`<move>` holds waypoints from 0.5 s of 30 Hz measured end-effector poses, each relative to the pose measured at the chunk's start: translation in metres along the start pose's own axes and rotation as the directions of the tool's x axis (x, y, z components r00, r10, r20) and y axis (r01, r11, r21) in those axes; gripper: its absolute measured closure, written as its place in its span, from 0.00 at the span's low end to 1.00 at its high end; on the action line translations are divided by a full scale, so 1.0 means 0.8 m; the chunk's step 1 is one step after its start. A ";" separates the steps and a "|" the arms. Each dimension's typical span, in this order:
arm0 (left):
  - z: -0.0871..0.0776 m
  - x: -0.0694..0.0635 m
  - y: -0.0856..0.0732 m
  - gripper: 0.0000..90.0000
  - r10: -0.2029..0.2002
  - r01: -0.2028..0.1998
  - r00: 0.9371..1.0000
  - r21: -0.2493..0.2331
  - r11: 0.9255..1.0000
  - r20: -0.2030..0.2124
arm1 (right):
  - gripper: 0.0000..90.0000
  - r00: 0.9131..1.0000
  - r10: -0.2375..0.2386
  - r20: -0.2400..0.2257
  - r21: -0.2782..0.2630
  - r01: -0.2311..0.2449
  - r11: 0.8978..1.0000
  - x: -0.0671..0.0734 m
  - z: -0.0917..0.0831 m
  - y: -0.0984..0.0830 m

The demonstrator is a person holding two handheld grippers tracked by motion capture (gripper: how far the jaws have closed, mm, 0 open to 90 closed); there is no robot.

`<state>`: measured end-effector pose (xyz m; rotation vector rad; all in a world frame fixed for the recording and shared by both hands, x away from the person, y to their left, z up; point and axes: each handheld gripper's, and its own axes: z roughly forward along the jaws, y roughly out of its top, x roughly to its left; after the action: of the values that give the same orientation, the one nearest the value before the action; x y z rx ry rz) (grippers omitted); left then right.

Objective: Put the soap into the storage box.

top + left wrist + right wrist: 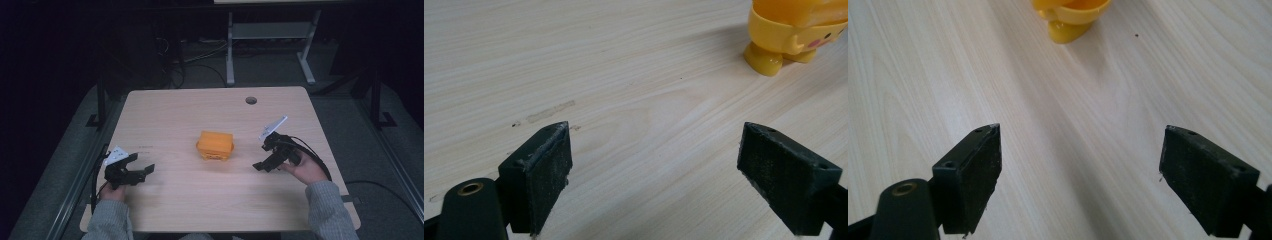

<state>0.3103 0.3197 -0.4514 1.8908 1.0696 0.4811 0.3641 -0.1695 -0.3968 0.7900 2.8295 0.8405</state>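
High view: yellow toy box (215,145) sits near the middle of the table (170,200), your left gripper (137,169) well to its left and nearer you, your right gripper (262,165) just to its right and a bit nearer you; both point in toward the box, neither touches it, both look spread with nothing between the jaws. Left gripper view: the 2 black jaws stand wide apart over bare wood, the box (796,30) up at the top right, apart from the jaws, showing 1 stubby foot and a pink cheek mark; a faint scuff (549,111) on the wood lies left of the box. Right gripper view: jaws spread wide again, empty, the box (1070,15) at the top edge ahead and slightly left, its foot on the table. Risk as I judge it: the box is smooth rounded plastic on small feet, so if you close on it from 1 side alone it'll likely slide or tip; come in off-centre and a jaw tip may shove it away. Lid seam isn't clear from here.
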 end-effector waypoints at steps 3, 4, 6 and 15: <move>0.001 0.000 0.000 0.15 0.000 0.000 1.000 -0.002 1.000 -0.002 | 0.18 1.000 0.010 0.009 0.004 -0.010 1.000 0.002 -0.001 -0.008; 0.001 0.000 0.000 0.15 0.000 0.000 1.000 -0.003 1.000 -0.001 | 0.18 1.000 0.011 0.010 0.006 -0.011 1.000 0.002 -0.001 -0.010; 0.000 0.000 0.000 0.15 0.000 0.000 1.000 -0.003 1.000 -0.001 | 0.18 1.000 0.029 0.010 0.008 -0.029 1.000 0.002 -0.001 -0.019; 0.001 0.000 -0.001 0.15 0.004 -0.004 1.000 -0.001 1.000 -0.004 | 0.18 0.995 0.102 0.011 -0.013 -0.102 0.995 0.001 -0.003 -0.060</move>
<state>0.3103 0.3193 -0.4525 1.8919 1.0681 0.4884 0.3408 -0.2045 -0.4205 0.9420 2.7921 0.8626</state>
